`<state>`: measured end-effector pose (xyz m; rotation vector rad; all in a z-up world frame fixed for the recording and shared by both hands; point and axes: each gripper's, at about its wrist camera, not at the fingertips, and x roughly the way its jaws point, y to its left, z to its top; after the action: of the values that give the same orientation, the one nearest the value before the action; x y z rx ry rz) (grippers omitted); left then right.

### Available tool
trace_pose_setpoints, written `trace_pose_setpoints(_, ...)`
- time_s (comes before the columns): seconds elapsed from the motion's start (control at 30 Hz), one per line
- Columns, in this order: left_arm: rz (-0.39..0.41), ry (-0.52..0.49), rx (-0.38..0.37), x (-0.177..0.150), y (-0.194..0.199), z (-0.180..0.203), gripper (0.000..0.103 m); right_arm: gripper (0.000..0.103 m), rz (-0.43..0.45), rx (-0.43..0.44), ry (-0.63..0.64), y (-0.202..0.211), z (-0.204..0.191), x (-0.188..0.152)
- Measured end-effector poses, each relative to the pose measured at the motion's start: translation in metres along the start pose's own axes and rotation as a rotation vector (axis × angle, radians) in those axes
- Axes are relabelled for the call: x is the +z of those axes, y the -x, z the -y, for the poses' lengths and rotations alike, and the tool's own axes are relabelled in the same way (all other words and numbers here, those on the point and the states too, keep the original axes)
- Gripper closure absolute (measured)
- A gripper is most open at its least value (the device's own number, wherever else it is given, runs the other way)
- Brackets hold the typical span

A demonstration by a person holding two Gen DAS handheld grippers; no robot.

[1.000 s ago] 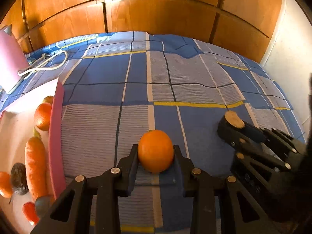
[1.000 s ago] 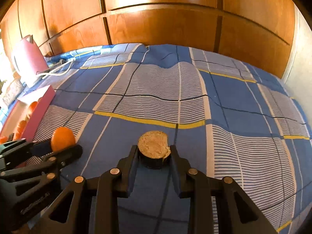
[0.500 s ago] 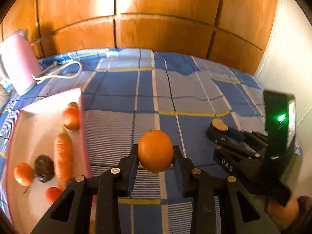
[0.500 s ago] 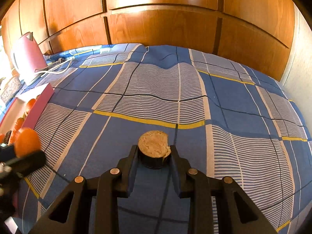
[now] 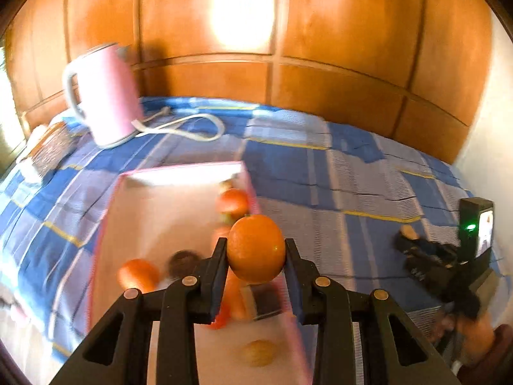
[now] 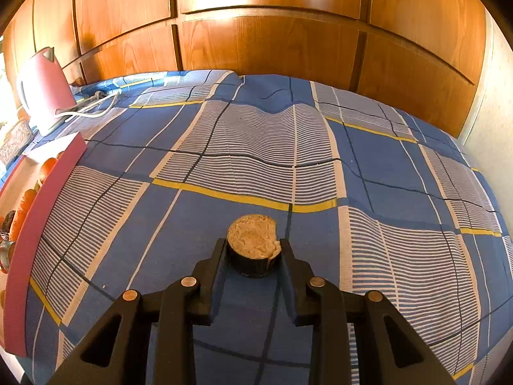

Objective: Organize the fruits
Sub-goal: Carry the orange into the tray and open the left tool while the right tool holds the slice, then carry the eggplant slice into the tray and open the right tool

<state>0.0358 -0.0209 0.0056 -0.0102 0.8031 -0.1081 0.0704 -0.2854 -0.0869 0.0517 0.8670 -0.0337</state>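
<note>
Left wrist view: the left gripper is clamped on an orange, held above the right edge of a pink tray that lies on the blue checked cloth. The view is blurred. In the tray lie a tomato at the far right, another round orange fruit at the near left, a dark fruit just beside it, a carrot partly hidden under the held orange, and a small brown nut-like thing at the near end. A pink kettle with its white cord stands far left. The right gripper shows at the right, well apart from the tray, with something tan at its tips.

Right wrist view: the right gripper is clamped on a short dark cylinder with a tan cut top, over the cloth. The tray is at the left edge, with the carrot and fruit inside. The kettle stands far left.
</note>
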Motion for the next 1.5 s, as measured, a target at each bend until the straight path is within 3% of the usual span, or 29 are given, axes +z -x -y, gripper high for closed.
trace_pose_setpoints(0.33,-0.038,0.137,0.105,-0.028,0.003,-0.073,0.069,0.072,-0.006,-0.027,0.021,-0.001,-0.004,0.0)
trace_pose_setpoints(1.0,-0.061,0.174,0.112,-0.04,-0.007,-0.082,0.068,0.072,-0.007,-0.045,0.037,-0.002,-0.008,0.0)
trace_pose_setpoints(1.07,-0.054,0.175,0.115,-0.039,-0.006,-0.082,0.062,0.072,-0.007,-0.043,0.035,-0.002,-0.007,0.0)
trace_pose_setpoints(1.5,0.012,0.156,0.139,-0.032,0.016,-0.079,0.051,0.072,-0.008,-0.034,0.031,-0.001,-0.006,0.0)
